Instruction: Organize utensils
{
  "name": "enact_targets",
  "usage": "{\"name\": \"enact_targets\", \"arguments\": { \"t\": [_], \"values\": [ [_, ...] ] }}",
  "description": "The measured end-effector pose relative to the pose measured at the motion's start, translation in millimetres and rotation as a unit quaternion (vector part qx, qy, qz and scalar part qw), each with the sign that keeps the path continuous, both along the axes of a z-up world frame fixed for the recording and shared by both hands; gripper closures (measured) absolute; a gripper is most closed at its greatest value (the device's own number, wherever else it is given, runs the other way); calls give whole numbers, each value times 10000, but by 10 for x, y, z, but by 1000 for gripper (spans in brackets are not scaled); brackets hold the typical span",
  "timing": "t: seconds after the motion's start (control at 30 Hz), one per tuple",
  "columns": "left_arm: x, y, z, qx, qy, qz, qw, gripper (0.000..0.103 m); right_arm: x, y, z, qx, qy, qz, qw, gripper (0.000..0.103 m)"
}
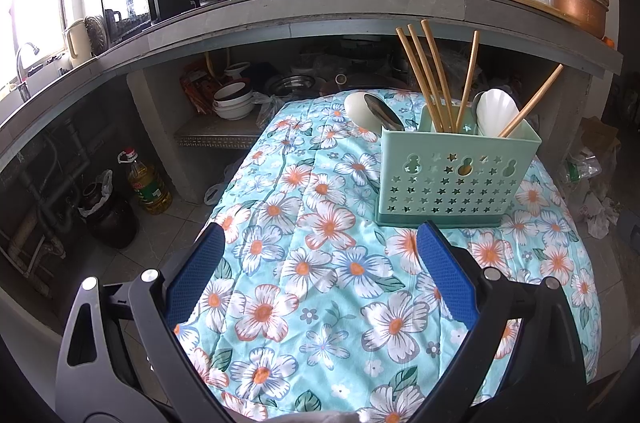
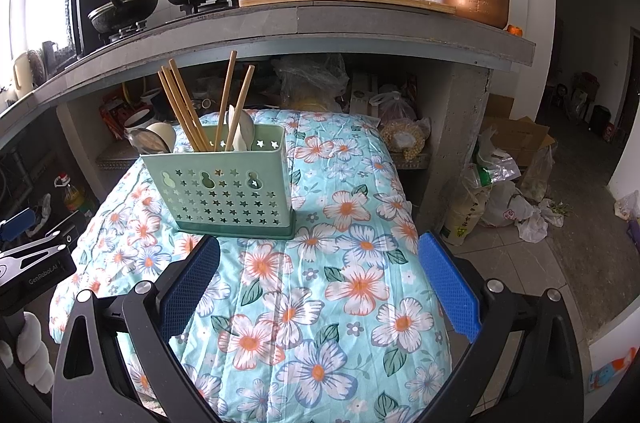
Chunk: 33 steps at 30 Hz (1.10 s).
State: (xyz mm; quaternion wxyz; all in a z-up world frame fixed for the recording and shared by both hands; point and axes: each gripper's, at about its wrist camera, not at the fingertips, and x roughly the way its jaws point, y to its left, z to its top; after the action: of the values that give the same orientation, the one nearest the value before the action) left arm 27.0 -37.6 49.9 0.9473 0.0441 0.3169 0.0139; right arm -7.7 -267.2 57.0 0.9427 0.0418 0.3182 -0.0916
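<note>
The left gripper (image 1: 316,263) has matte black angular arms with triangular cut-outs, round silver screw heads at the joints, and two blue fingers (image 1: 444,275) faced with fine mesh-textured pads. The right gripper (image 2: 318,275) is built the same: black frame, silver screws, blue textured fingers (image 2: 448,287). In the right wrist view, the other unit's black body carries white "GenRobot.AI" lettering.

Green utensil holder (image 2: 230,189) with chopsticks (image 2: 182,107) on floral cloth (image 2: 340,263), right gripper (image 2: 318,287) jaws apart
</note>
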Motion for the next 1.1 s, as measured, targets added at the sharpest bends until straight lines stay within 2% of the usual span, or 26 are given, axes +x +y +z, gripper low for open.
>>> {"name": "enact_targets", "arguments": {
  "t": [1.1],
  "values": [
    [-4,17,-23,17,41,-47,10000,10,14,23,18,21,10,28,10000,6]
  ]
}}
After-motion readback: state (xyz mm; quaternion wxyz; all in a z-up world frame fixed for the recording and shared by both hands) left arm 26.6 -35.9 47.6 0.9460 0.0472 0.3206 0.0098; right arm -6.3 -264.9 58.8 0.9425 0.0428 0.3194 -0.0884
